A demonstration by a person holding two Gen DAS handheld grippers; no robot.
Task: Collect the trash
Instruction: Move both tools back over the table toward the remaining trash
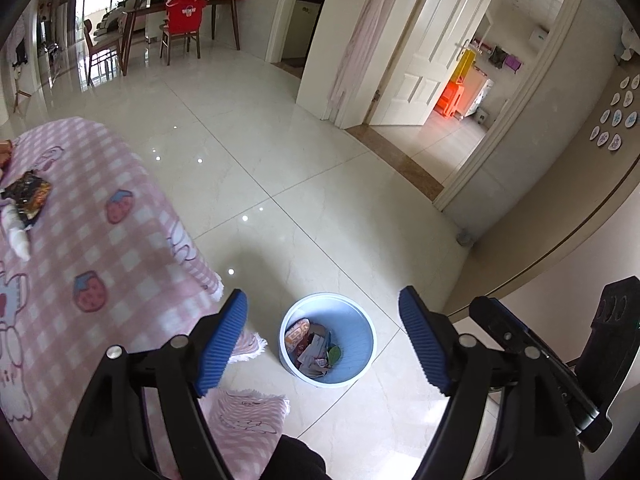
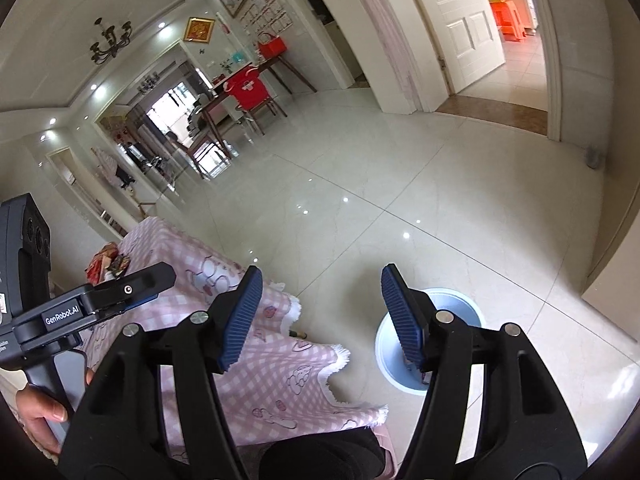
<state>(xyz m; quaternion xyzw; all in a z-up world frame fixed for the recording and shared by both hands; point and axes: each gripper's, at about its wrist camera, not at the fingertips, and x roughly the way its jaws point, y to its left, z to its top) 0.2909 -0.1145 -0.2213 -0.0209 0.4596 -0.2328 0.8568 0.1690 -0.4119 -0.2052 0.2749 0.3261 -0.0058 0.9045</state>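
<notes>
Trash first: a dark crumpled wrapper point(image 1: 28, 196) and a white wad point(image 1: 18, 236) beside it lie on the pink checked cloth point(image 1: 120, 248) of the bench, toward its far left edge in the left wrist view. In the right wrist view we see a reddish heap point(image 2: 106, 266) near the bench's far corner, likely more of the same; too small to tell.

The blue bin point(image 1: 362, 344) stands on the tiled floor point(image 1: 280, 160) just off the bench's near corner, with wrappers and paper scraps already inside.

Left tongs point(image 1: 322, 340): wide, nothing between the pads, hanging above the bin. Right tongs point(image 2: 320, 314): also wide and empty, one pad overlapping the bin rim point(image 2: 384, 344) in view, the other over the cloth edge. The person's hand point(image 2: 44, 404) on the left tongs' handle shows at the lower left of the right wrist view.

We judge this as the moment between pieces: both tongs empty at the bin, bench not cleared yet. The next move calls for swinging one pair back over the bench toward the wrapper and wad, coming down with the pads either side of a piece without snagging the cloth, then closing.
</notes>
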